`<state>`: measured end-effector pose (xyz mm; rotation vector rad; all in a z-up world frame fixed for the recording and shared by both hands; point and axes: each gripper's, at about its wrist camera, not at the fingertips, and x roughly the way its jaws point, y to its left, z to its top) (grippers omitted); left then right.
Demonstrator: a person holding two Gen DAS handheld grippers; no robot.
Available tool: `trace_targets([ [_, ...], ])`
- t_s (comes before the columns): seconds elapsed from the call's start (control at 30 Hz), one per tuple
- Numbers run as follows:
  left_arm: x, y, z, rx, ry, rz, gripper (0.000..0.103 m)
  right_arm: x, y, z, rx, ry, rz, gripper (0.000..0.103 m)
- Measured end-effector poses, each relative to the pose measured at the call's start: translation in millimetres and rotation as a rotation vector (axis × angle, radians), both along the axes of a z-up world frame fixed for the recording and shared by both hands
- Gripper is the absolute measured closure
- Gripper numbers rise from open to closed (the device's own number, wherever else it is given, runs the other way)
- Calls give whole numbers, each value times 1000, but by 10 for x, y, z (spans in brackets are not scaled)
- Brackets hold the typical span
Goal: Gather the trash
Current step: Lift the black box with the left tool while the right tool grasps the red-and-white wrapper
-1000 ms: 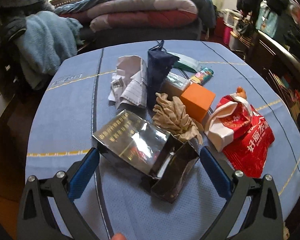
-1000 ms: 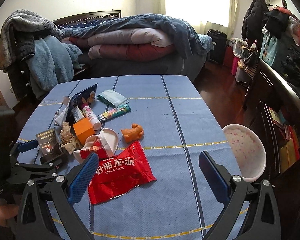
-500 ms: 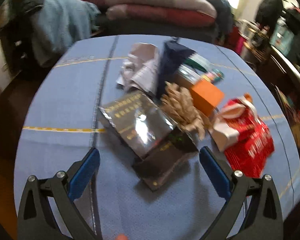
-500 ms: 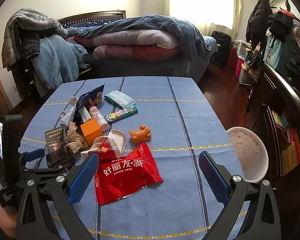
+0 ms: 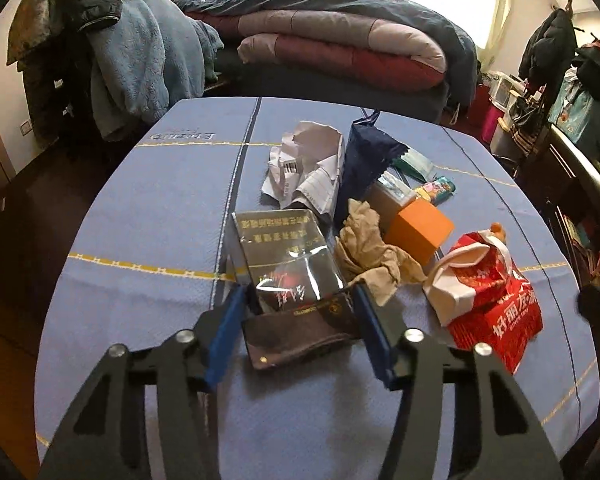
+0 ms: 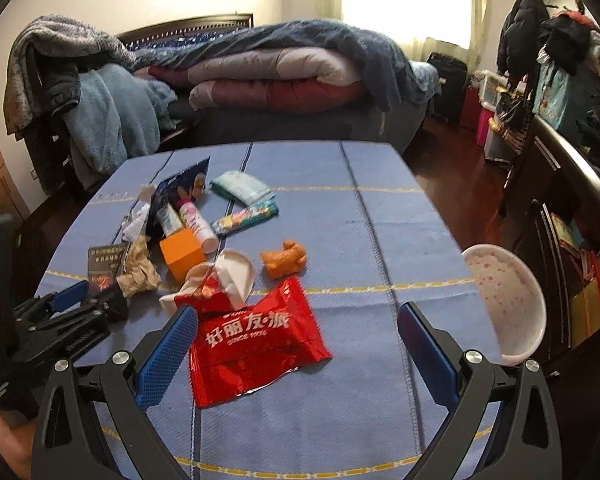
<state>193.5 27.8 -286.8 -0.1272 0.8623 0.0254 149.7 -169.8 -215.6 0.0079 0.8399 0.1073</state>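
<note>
One black box (image 5: 292, 276) is clamped by the left gripper (image 5: 298, 312); the right gripper (image 6: 296, 344) is held wide above one red wrapper (image 6: 256, 340).

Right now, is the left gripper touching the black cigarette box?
Touching. In the left wrist view the left gripper has closed in on the black cigarette box, both blue fingers pressed against its sides with no gap.

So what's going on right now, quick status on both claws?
Left gripper closed around black box. Right gripper open, empty, above red wrapper. Crumpled brown paper touching the box's right side.
</note>
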Motion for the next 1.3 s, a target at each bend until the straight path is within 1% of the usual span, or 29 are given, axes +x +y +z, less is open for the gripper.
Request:
trace_targets([
  [0.1, -30, 68, -5, -12, -6, 8, 47, 35, 62, -85, 9, 32, 17, 4],
  [0.13, -25, 82, -10, -14, -9, 12, 43, 47, 89, -102, 11, 38, 22, 4],
  [0.2, 1, 86, -54, -23, 11, 2, 28, 48, 135, -119, 10, 39, 32, 4],
  [0.23, 12, 86, -73, -33, 19, 0, 14, 52, 161, -112, 7, 36, 37, 4],
  [0.27, 19, 82, -90, -59, 18, -7, 11, 52, 187, -101, 4, 30, 43, 4],
  [0.3, 17, 79, -98, -63, 17, -8, 11, 52, 208, -93, 0, 26, 48, 4],
  [0.37, 10, 63, -107, -48, 7, -2, 12, 70, 267, -65, -8, 12, 59, 4],
  [0.43, 8, 65, -119, -22, 13, 15, 43, 103, 317, -46, -16, 4, 73, 4],
  [0.47, -1, 86, -113, -20, 8, 19, 46, 127, 353, -42, -22, 0, 80, 4],
  [0.57, -68, 180, -53, -37, -15, 28, 47, 218, 465, -49, -29, 1, 106, 4],
  [0.7, -178, 350, 93, -13, -67, 87, 47, 341, 623, -136, -42, 20, 135, 4],
  [0.77, -227, 439, 181, -7, -91, 108, 47, 417, 726, -219, -72, 37, 143, 4],
  [0.9, -289, 510, 292, -10, -117, 118, 47, 488, 866, -360, -123, 67, 152, 4],
  [0.97, -314, 516, 329, -14, -126, 115, 46, 505, 913, -416, -155, 76, 149, 11],
  [1.0, -323, 508, 343, -14, -130, 113, 46, 498, 919, -429, -165, 78, 149, 26],
  [1.03, -333, 501, 350, -15, -132, 108, 46, 501, 917, -449, -170, 85, 153, 34],
  [1.1, -331, 483, 378, -22, -137, 99, 46, 503, 874, -462, -142, 103, 160, 35],
  [1.23, -335, 428, 443, -27, -155, 85, 46, 439, 683, -330, -32, 66, 163, 35],
  [1.3, -353, 392, 493, -30, -168, 75, 46, 415, 571, -260, 41, 65, 165, 35],
])
